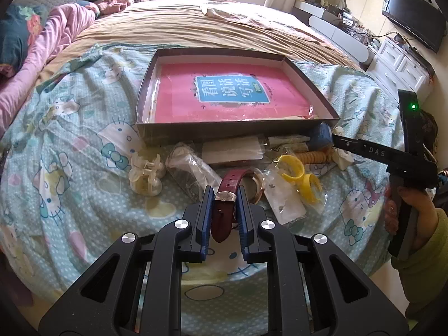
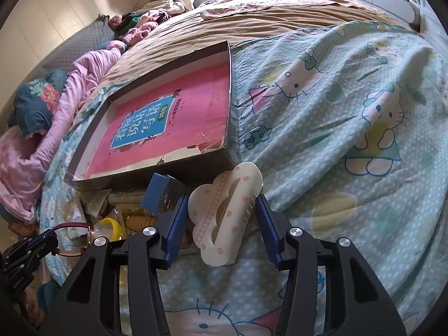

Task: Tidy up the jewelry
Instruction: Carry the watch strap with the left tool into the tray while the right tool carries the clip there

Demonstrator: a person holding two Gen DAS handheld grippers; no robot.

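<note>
Left tool [image 1: 224, 196] apparently pinches watch strap [image 1: 225, 204] over bedspread [image 1: 84, 140].

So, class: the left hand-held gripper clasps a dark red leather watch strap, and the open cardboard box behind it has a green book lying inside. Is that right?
Not quite. The book in the open cardboard box is pink, with a blue title panel, as the left wrist view shows. The left hand-held gripper does clasp the dark red leather watch strap.
</note>
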